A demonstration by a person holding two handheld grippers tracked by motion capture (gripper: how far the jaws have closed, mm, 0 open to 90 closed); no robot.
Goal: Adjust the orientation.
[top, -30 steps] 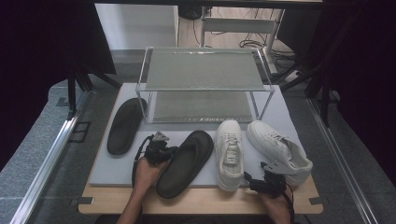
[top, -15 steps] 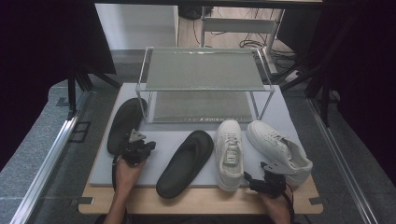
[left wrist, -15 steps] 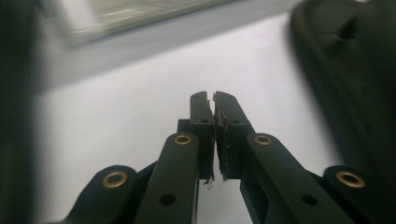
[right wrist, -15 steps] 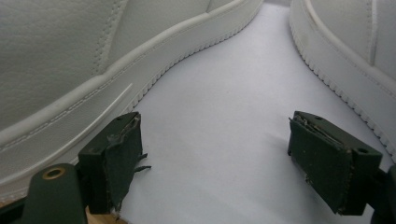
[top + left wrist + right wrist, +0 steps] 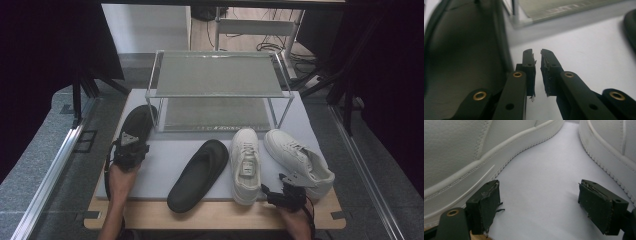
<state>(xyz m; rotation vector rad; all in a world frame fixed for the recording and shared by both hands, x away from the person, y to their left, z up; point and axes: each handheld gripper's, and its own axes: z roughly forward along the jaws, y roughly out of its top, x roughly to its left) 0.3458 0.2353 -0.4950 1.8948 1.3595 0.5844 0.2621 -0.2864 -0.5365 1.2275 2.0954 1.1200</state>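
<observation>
Left slipper (image 5: 134, 131) partly under left gripper (image 5: 131, 150)

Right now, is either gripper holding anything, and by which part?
Nothing is held. The left gripper has a narrow empty gap, jaws just opening, beside the black slipper. The right gripper is wide open between the white sneakers.
</observation>
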